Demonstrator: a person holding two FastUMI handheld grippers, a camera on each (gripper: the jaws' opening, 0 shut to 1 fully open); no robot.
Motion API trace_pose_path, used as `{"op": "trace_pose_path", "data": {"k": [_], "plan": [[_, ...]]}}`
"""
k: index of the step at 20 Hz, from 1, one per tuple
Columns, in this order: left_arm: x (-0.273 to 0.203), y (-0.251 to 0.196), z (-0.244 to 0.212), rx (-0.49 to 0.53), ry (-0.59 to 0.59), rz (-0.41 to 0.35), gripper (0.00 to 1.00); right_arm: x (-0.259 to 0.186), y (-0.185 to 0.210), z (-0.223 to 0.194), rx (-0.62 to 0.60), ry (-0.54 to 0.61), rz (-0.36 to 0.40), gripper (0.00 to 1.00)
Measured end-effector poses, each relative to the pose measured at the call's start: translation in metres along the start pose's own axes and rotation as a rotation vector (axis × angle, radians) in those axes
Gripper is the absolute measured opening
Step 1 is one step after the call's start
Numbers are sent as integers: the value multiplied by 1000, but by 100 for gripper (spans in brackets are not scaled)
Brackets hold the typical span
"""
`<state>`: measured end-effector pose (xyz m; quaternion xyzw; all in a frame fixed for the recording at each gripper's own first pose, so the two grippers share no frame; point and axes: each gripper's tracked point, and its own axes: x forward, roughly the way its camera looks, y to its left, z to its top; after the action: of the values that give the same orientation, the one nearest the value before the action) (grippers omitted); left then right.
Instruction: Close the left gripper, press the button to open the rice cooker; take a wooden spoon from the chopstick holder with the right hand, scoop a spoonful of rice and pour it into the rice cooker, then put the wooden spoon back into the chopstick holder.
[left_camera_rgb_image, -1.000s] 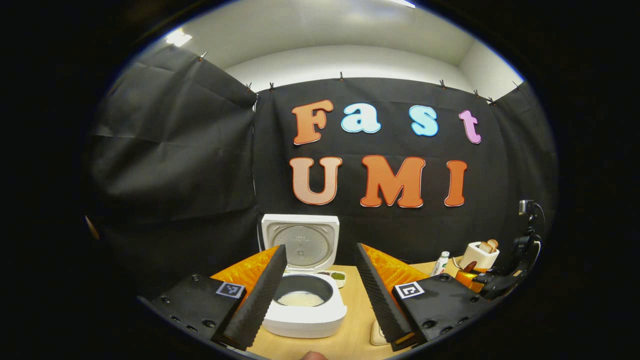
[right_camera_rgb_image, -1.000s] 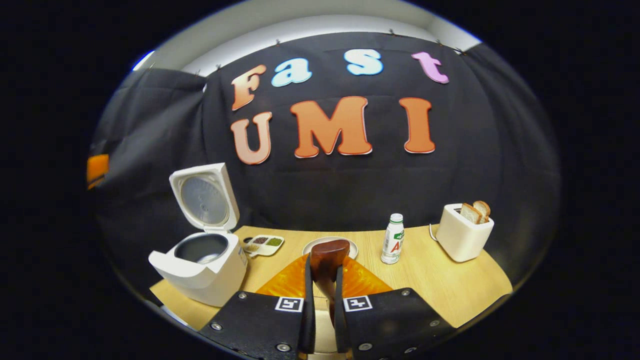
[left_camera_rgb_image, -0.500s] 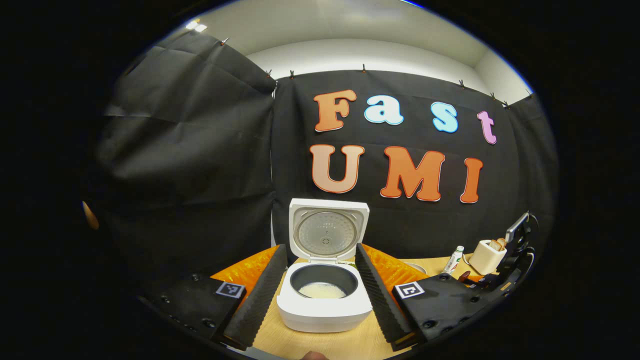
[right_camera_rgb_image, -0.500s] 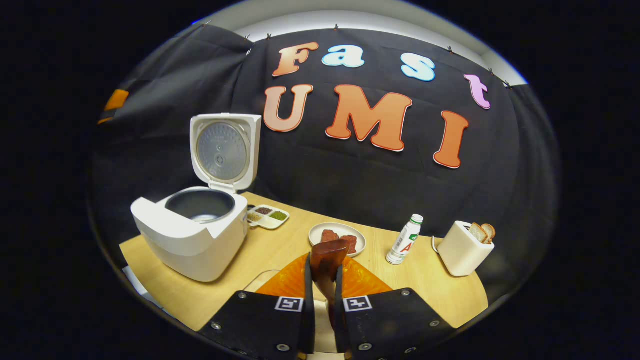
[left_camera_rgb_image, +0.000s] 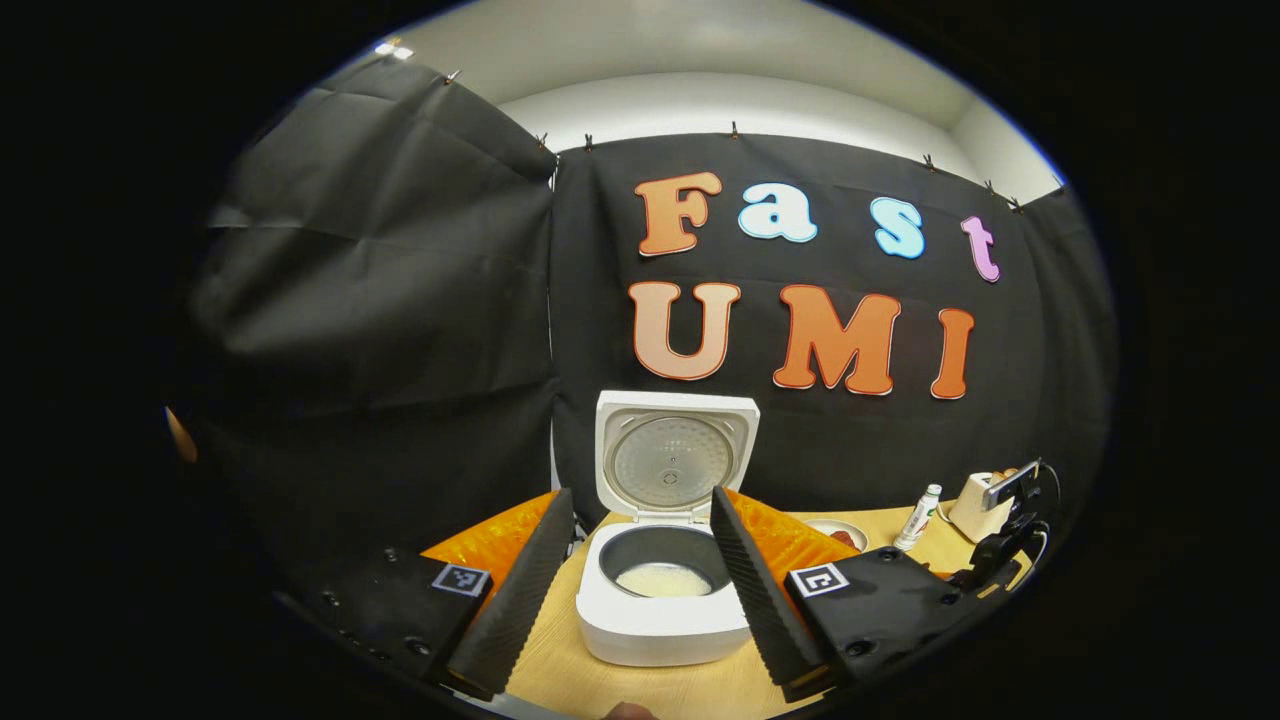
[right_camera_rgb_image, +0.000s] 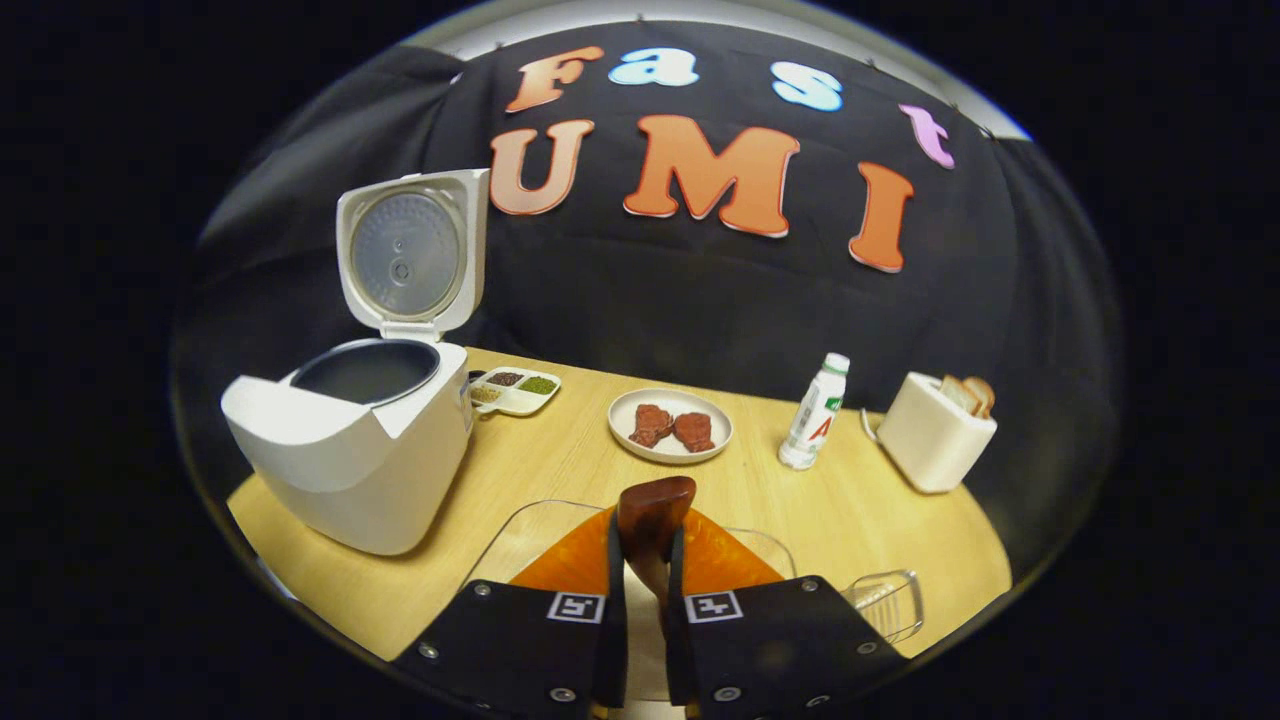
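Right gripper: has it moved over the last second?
Yes. The right gripper, shut on the wooden spoon, has risen and tipped down: the plate and toaster now sit clear above the spoon's bowl, with more table showing.

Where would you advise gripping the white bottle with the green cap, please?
Probably around the middle of the white bottle, approaching level from the table's near side. It stands upright with bare table in front; the toaster and plate flank it, so wide sideways jaws look riskier.
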<state>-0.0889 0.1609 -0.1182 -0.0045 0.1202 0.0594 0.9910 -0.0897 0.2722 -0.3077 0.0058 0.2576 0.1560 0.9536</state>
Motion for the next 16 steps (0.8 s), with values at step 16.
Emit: {"op": "trace_pose_path", "data": {"k": [16], "plan": [[22,-24,-10,72,44,-105,94,11,-20,-19,894,146,-51,15]]}}
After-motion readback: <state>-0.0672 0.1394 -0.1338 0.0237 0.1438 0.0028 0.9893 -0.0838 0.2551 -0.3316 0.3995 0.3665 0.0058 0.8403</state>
